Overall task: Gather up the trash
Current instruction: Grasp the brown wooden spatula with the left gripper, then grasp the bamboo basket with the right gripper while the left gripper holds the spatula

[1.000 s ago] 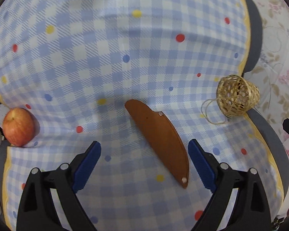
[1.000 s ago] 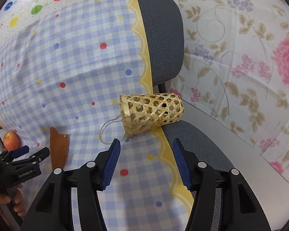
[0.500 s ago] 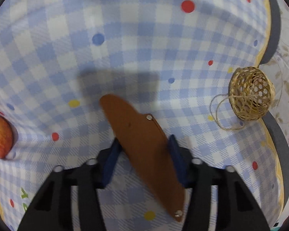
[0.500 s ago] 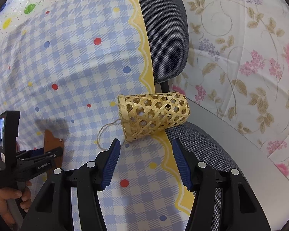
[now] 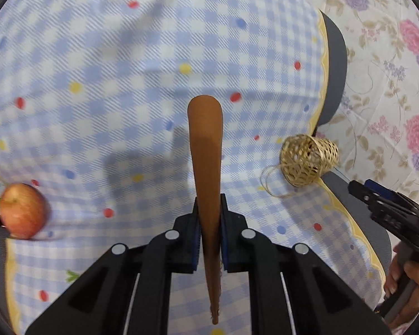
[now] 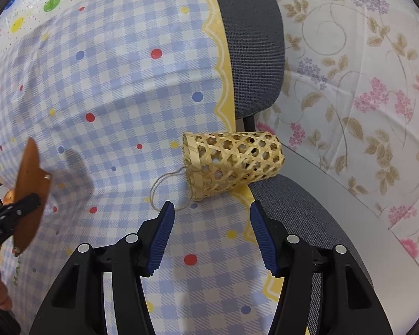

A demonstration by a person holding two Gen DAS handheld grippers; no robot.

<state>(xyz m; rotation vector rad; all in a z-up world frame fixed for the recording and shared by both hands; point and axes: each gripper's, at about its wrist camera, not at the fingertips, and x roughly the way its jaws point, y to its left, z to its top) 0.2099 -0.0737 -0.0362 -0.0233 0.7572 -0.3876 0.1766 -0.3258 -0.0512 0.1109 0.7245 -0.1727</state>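
The left tool (image 5: pixel 209 237) is clenched on a flat, brown, leather-like sheath with a rounded tip (image 5: pixel 206 150); its jaws have just been closing, and the blue pads press both faces of the piece. From the left wrist the sheath shows edge-on, a thin, tapering strip that runs from below the pads up past them, clear of the blue-and-white checked cloth with coloured dots (image 5: pixel 111 83) that covers the counter. From the right wrist the same sheath (image 6: pixel 30 173) shows its broad side: a curved, blade-like outline with a small metal rivet near its edge and another at the low end, lifted off the cloth and casting a soft shadow on it.

The right tool (image 6: pixel 212 237) is released, its blue ribbed pads apart with nothing between them, just short of a small cone-shaped basket of woven pale bamboo strips (image 6: pixel 231 167). The basket lies on its side at the cloth's yellow scalloped border, its loop of thin twine (image 6: pixel 164 184) trailing on the checks.

Only the left view shows a red-and-yellow apple (image 5: pixel 22 213) at the cloth's left edge and the hand (image 5: pixel 410 279) around the right tool's handle. Only the right view shows the dark grey fabric office chair (image 6: pixel 251 50) beside the counter in full, with a pale cloth printed with pink flowers (image 6: pixel 363 97) behind it. Letters on the tool and on the cloth's border are too small to read.
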